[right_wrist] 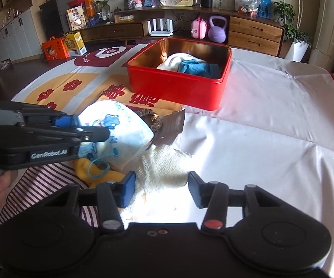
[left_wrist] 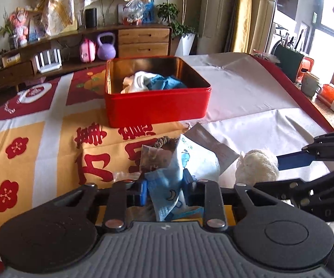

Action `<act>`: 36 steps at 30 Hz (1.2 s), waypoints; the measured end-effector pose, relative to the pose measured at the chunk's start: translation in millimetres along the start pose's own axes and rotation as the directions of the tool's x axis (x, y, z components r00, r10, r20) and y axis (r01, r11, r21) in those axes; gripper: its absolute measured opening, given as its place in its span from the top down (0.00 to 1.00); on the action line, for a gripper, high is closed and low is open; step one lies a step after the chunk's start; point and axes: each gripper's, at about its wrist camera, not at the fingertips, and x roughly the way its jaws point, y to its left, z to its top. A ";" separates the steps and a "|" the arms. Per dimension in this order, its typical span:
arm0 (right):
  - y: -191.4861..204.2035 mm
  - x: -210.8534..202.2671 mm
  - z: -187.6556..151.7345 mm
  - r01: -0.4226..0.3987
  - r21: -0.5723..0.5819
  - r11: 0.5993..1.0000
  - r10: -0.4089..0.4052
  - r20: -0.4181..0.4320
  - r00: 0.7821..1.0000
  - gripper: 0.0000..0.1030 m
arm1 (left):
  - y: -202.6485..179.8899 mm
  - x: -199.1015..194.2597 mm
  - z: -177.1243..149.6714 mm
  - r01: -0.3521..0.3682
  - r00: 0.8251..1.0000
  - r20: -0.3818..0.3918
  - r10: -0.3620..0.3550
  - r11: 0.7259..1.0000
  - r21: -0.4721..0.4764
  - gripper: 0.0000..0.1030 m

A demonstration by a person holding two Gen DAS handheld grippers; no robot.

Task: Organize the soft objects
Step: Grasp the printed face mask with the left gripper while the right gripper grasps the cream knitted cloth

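A light blue face mask (left_wrist: pixel 167 180) with cartoon prints is bunched between the blue pads of my left gripper (left_wrist: pixel 164 187), which is shut on it. From the right wrist view the same mask (right_wrist: pixel 120 129) hangs from the left gripper (right_wrist: pixel 85 127). A cream knitted cloth (right_wrist: pixel 162 173) fills the gap of my right gripper (right_wrist: pixel 161 185), with both pads against it. Seen from the left wrist, this cloth (left_wrist: pixel 257 166) is balled up between the right gripper's (left_wrist: pixel 273 171) fingers. Behind them stands a red tin box (left_wrist: pixel 157 108) holding white and blue cloths.
A brown scrunchie (right_wrist: pixel 152 118) and a dark foil pouch (right_wrist: pixel 170 127) lie just behind the mask. A yellow cloth (right_wrist: pixel 90 169) with a teal elastic loop and a striped fabric (right_wrist: pixel 39 185) lie at the near left. The table's white cover (right_wrist: pixel 271 127) stretches right.
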 end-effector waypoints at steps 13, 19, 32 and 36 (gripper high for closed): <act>-1.2 -5.9 -1.5 0.001 0.015 1.000 -0.001 0.006 1.000 0.58 | -8.0 -15.3 -5.6 -0.024 1.000 0.009 0.024 0.999 0.039 0.76; -0.7 -7.1 -2.5 -0.008 0.015 1.000 0.008 0.006 1.000 0.57 | -3.9 -17.8 -8.6 -0.066 0.998 0.002 0.066 0.997 0.028 0.75; -1.3 -5.0 -5.1 -0.021 0.028 0.999 0.021 0.003 1.000 0.56 | -3.2 -27.3 -17.3 -0.115 0.993 0.038 0.114 0.993 0.024 0.37; -1.6 -4.5 -5.1 -0.022 0.029 0.999 0.022 0.002 1.000 0.56 | -5.4 -27.1 -15.5 -0.085 0.995 0.053 0.082 0.995 0.047 0.48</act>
